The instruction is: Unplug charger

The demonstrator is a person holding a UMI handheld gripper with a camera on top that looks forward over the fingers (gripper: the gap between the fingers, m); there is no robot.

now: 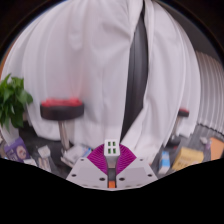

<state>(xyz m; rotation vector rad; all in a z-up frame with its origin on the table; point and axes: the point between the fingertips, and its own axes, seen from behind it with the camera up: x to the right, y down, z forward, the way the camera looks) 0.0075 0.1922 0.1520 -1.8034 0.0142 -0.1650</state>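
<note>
A small white charger block (112, 148) with greenish ports on its face stands upright between my fingertips. My gripper (112, 153) is shut on it, and the magenta pads (98, 159) press on its two sides. The charger is held up in the air in front of the curtains. No socket or power strip shows, and I see no cable.
White curtains (85, 50) with a dark gap (141, 60) fill the background. A green plant (12, 100) stands at the left, and beside it a stool with a red seat (62, 105). Bottles and small items (20, 150) lie low at the left, and a blue bottle (164, 160) at the right.
</note>
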